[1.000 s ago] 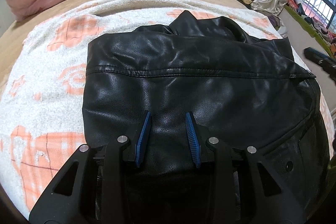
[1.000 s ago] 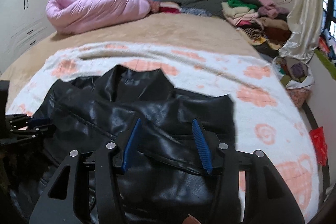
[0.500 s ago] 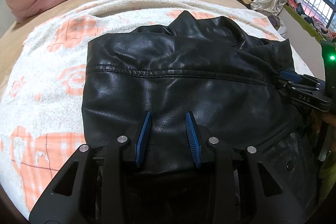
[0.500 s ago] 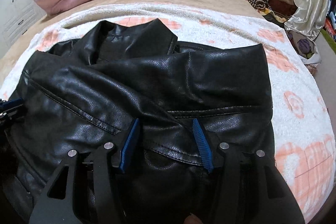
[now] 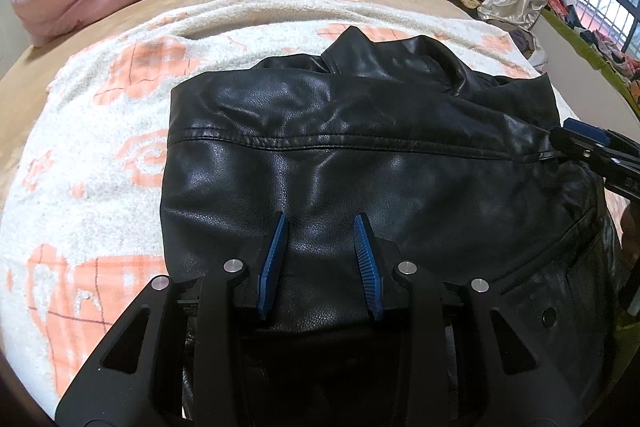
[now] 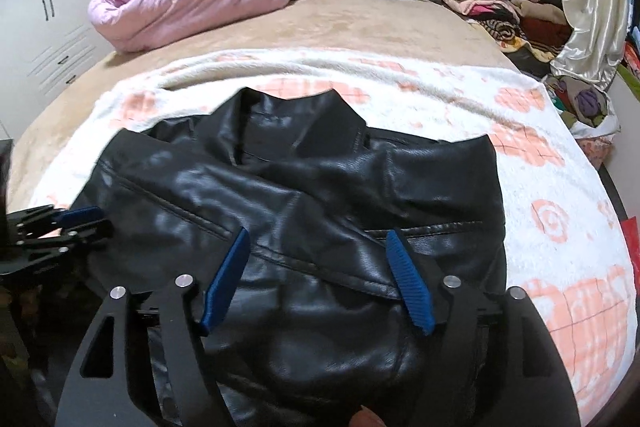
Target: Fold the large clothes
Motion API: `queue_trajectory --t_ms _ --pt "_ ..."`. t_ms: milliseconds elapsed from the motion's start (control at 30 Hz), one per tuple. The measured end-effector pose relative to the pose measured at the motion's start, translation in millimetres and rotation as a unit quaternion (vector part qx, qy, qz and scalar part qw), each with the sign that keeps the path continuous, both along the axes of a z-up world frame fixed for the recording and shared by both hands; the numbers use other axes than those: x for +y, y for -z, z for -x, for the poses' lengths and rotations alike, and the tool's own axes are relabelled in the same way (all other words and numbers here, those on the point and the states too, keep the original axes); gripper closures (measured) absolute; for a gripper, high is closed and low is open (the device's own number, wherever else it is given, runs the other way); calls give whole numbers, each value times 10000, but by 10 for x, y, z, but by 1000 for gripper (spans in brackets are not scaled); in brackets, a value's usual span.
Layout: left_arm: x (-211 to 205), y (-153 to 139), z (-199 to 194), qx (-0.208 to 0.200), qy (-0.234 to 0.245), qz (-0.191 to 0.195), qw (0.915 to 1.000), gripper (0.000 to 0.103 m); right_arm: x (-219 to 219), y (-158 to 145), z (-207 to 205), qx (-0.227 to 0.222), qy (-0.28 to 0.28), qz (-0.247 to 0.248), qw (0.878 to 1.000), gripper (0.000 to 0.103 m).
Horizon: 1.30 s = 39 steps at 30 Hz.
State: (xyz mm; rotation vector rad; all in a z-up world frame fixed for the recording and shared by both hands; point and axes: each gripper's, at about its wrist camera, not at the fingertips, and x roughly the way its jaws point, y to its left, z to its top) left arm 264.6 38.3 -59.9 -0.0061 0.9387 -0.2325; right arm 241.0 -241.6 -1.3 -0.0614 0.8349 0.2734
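The left gripper (image 5: 321, 239) is hovering spread over the black leather jacket (image 5: 360, 163), which is lying on the patterned blanket (image 5: 100, 155) on the bed. The right gripper (image 6: 316, 259) is also gaping wide above it. Blanket is lying bare beyond the jacket's edges. Only the right wrist view is showing the white wardrobe (image 6: 48, 15).

left gripper (image 5: 322, 223): jaws parted, blue pads (image 5: 273, 263) angled forward and down, low
right gripper (image 6: 318, 239): jaws spread wider, also tilted down
spacing: side by side, each visible at the other view's edge
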Motion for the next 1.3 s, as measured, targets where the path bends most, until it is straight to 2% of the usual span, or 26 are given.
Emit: queue_trajectory --t_ms 200,800,933,1067,1200,1300 --pt "12 -41 22 -12 -13 18 10000 76 76 -127 144 -165 -143 33 9998 28" --pt "5 -238 127 -174 10 110 9998 76 175 -152 408 -289 -315 256 9988 28" --pt "26 -316 158 -246 7 156 9996 67 217 -165 456 -330 -377 310 9983 28" --pt "33 -411 198 -310 33 225 9993 64 258 -178 481 -362 -413 406 9977 28" --pt "14 -497 253 -410 66 293 9987 49 269 -197 504 -399 -449 439 9972 28" --pt "4 -501 276 -397 95 320 9987 48 277 -224 534 -478 -442 454 9968 28"
